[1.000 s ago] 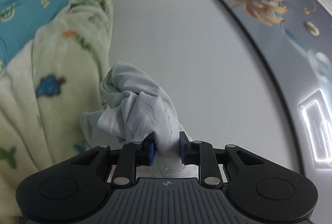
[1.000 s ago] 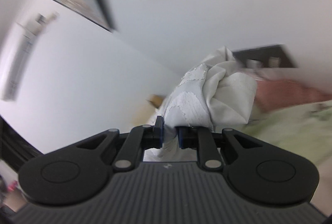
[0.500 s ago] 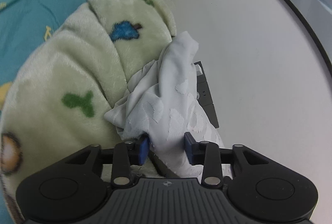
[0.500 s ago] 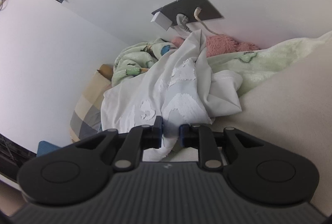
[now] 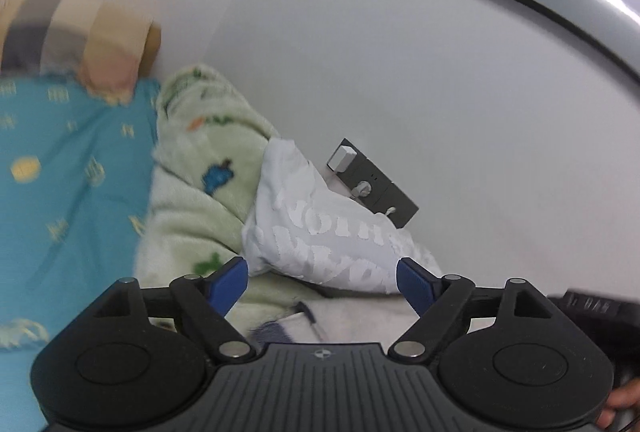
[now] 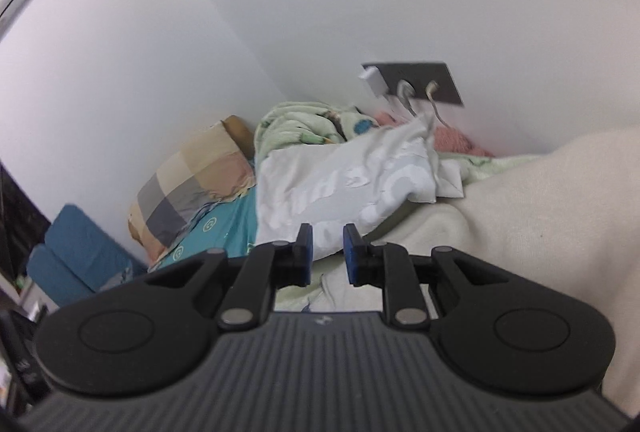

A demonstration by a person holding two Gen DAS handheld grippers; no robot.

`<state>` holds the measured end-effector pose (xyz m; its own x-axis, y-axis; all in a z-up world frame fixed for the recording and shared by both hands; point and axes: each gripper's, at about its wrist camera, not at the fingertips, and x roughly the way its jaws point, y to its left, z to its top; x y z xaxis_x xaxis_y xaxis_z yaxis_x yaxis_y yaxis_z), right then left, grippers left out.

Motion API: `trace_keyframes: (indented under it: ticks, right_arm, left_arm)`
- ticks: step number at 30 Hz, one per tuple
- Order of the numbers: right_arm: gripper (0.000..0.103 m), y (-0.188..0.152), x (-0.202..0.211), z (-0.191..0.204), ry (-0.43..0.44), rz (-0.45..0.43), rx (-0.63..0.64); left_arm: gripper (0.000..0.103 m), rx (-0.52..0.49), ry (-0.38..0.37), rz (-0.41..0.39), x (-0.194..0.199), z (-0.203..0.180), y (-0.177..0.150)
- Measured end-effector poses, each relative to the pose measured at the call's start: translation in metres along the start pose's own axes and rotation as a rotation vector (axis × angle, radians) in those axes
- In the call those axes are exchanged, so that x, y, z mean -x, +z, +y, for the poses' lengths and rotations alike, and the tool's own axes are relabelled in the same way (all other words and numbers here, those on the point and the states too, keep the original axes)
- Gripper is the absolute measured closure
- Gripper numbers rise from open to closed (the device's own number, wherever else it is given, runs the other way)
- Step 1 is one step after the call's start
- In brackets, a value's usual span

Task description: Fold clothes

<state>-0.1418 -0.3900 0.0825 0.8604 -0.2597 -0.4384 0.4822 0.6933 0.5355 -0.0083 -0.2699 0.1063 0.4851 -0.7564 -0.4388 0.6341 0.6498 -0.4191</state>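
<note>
Both tools let go; white shirt [image 5: 320,228] dropped on blanket [image 5: 192,200].

Each camera sits just behind its own claw and looks forward and slightly down over the bed toward the wall. Both views are close and share the white shirt [image 5: 320,232] [image 6: 344,184], the green blanket [image 5: 192,192] [image 6: 296,124] and the grey socket plate [image 5: 380,188] [image 6: 416,80].

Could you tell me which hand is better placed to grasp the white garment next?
Probably left: the left tongs have just been opening and stand wide, nothing between them, facing the white garment; the right tongs are barely parted.
</note>
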Motion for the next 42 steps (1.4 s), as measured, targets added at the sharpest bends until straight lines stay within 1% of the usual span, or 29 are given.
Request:
trace_keyframes:
  ticks: [1,2,4,6,8,9,10,11,13,14,15,16,17,18,19,22,26,28,32,35,42]
  right_arm:
    - [0.083,-0.004,0.010,0.007,0.004,-0.010,0.026]
    - [0.083,-0.008,0.019,0.013,0.008,-0.020,0.050]
    - [0.083,-0.017,0.036,0.025,0.012,-0.039,0.100]
    - [0.082,-0.026,0.053,0.036,0.012,-0.059,0.151]
    - [0.082,-0.036,0.066,0.045,0.004,-0.085,0.199]
    - [0.079,-0.040,0.072,0.049,-0.001,-0.101,0.220]
    - [0.071,-0.045,0.078,0.052,-0.003,-0.116,0.239]
    - [0.067,-0.050,0.083,0.055,-0.005,-0.132,0.258]
    - [0.052,-0.061,0.094,0.061,-0.010,-0.165,0.298]
    - [0.050,-0.066,0.099,0.064,-0.017,-0.182,0.321]
    - [0.045,-0.071,0.102,0.067,-0.021,-0.197,0.345]
    - [0.036,-0.077,0.106,0.070,-0.023,-0.211,0.371]
    - [0.030,-0.083,0.110,0.073,-0.016,-0.225,0.399]
    - [0.021,-0.089,0.113,0.075,-0.003,-0.239,0.423]
    - [0.015,-0.095,0.117,0.077,0.002,-0.252,0.439]
    - [0.016,-0.108,0.123,0.084,-0.009,-0.268,0.462]
    - [0.016,-0.119,0.119,0.088,-0.046,-0.249,0.470]
    - [0.016,-0.123,0.116,0.088,-0.070,-0.241,0.473]
    - [0.016,-0.128,0.114,0.085,-0.102,-0.229,0.464]
    - [0.016,-0.128,0.117,0.083,-0.122,-0.237,0.461]
    - [0.016,-0.128,0.121,0.083,-0.144,-0.249,0.458]
  left_arm:
    - [0.017,-0.034,0.016,-0.016,0.013,-0.007,-0.002]
    - [0.010,-0.063,0.028,-0.032,0.026,-0.014,-0.005]
    - [0.000,-0.104,0.034,-0.065,0.052,-0.025,-0.012]
    - [0.000,-0.144,0.043,-0.093,0.076,-0.036,-0.018]
    - [0.000,-0.178,0.063,-0.107,0.091,-0.044,-0.026]
    - [0.000,-0.195,0.073,-0.114,0.099,-0.049,-0.029]
    - [0.000,-0.210,0.081,-0.121,0.107,-0.052,-0.033]
    - [0.000,-0.220,0.089,-0.126,0.114,-0.054,-0.037]
    - [0.000,-0.229,0.099,-0.140,0.125,-0.057,-0.045]
    - [0.000,-0.227,0.100,-0.147,0.131,-0.056,-0.049]
    - [0.000,-0.224,0.101,-0.151,0.137,-0.056,-0.053]
    - [0.000,-0.221,0.101,-0.156,0.143,-0.055,-0.058]
    - [0.000,-0.220,0.105,-0.162,0.149,-0.055,-0.062]
    - [0.000,-0.223,0.114,-0.170,0.154,-0.054,-0.067]
    - [0.000,-0.225,0.124,-0.179,0.159,-0.053,-0.072]
    - [0.000,-0.247,0.138,-0.181,0.168,-0.052,-0.084]
    - [0.000,-0.298,0.191,-0.185,0.172,-0.055,-0.092]
    - [0.000,-0.307,0.204,-0.191,0.175,-0.055,-0.095]
    - [0.000,-0.306,0.218,-0.193,0.177,-0.052,-0.097]
    - [0.000,-0.304,0.232,-0.200,0.179,-0.051,-0.096]
    - [0.000,-0.289,0.244,-0.201,0.183,-0.050,-0.095]
